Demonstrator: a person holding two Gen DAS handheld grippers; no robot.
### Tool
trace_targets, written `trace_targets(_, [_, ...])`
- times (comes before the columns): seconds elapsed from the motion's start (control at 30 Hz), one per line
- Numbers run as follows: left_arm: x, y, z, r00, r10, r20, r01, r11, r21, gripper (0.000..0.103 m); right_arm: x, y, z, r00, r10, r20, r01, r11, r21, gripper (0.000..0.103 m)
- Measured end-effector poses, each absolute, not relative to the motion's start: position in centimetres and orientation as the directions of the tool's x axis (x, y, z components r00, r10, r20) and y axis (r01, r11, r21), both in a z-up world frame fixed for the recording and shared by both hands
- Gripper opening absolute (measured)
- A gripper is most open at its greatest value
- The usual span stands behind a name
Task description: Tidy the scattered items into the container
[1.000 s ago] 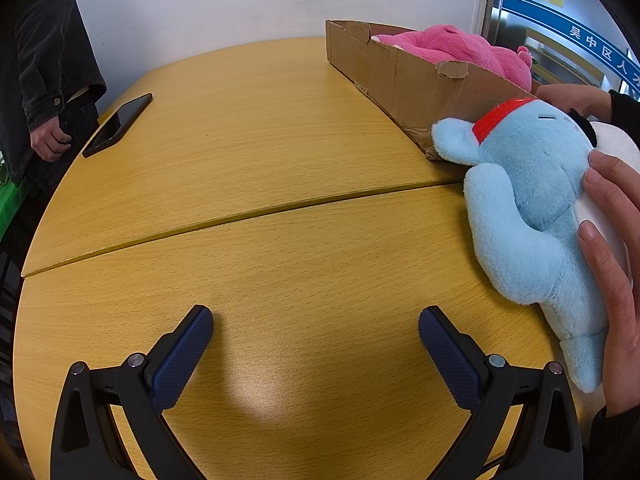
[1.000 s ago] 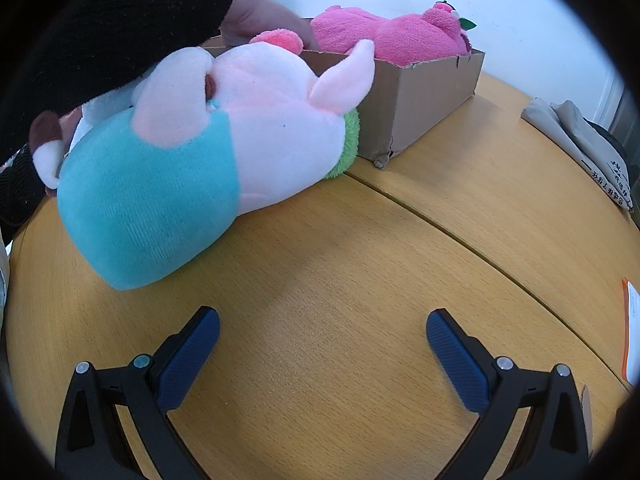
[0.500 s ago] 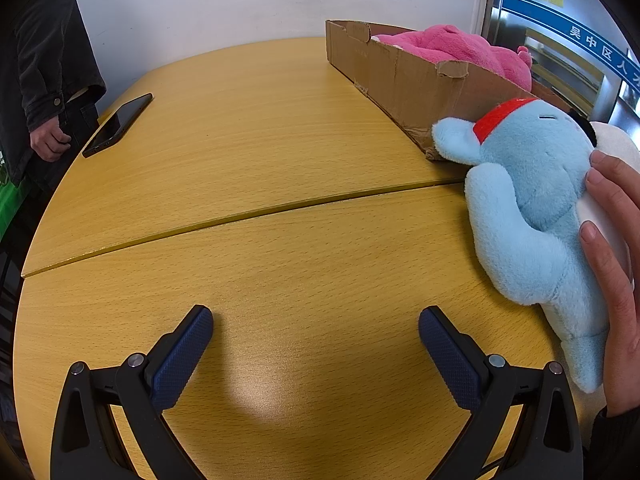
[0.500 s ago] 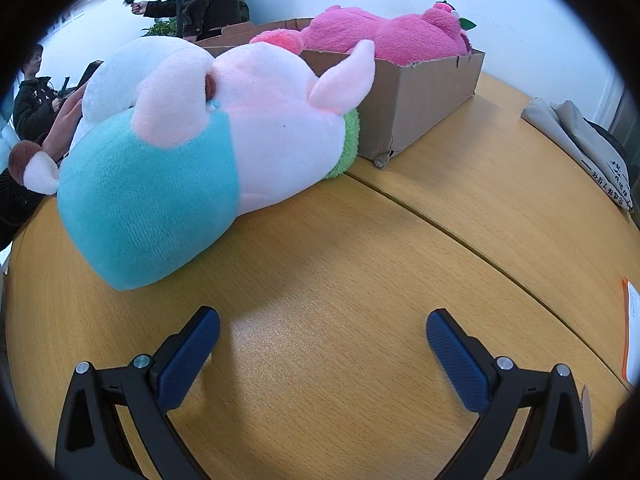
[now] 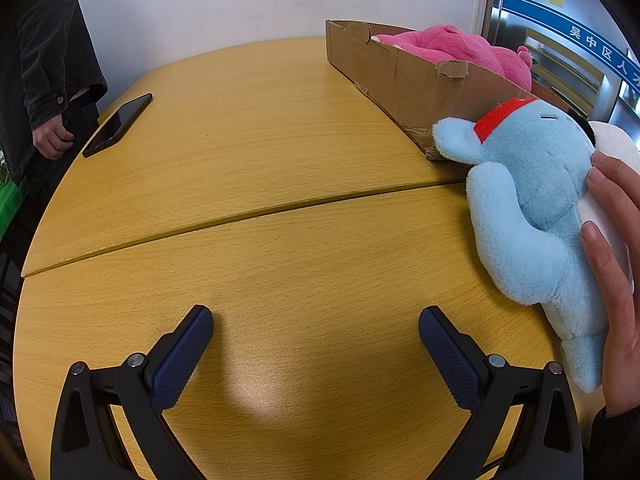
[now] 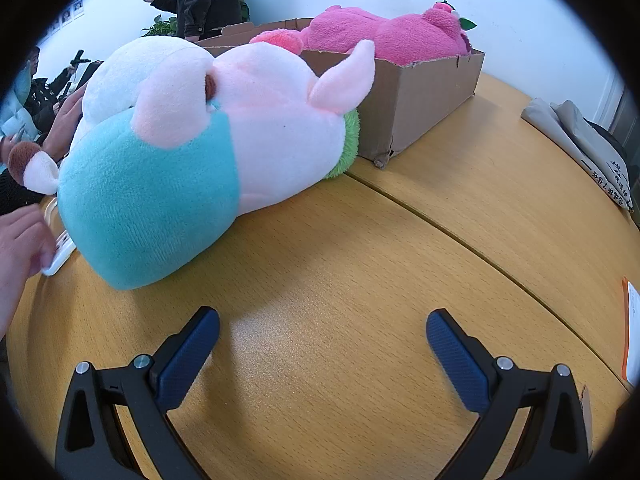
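Both the left gripper (image 5: 316, 354) and right gripper (image 6: 322, 354) gape wide, empty, over the table (image 5: 260, 152). The pink-and-teal plush pig (image 6: 200, 160) lies against the cardboard box (image 6: 420, 100); soft, light, probably squashy, so pinch its narrower pink ear

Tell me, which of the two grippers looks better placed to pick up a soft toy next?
Probably the right gripper: it is open, and the pink and teal plush lies free just ahead-left of it, beside the cardboard box. The left gripper is open too, but a person's hand rests on the blue plush near it.
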State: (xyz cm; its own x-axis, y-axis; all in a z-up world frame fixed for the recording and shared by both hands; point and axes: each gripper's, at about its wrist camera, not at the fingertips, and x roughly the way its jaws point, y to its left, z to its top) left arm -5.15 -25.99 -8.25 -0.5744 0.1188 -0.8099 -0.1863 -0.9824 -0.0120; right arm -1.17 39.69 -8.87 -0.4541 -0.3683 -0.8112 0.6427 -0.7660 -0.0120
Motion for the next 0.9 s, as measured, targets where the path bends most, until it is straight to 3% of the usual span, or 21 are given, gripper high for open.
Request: trace_targets(0.9, [-5.28,-26.02,-8.43,-0.575,0.119,-0.810,-0.186,-0.983,-0.012,0.103,-1.61,39.88,-8.97,-0.454,-0.369,-0.811,0.643,-0.766,-0.012,0.103])
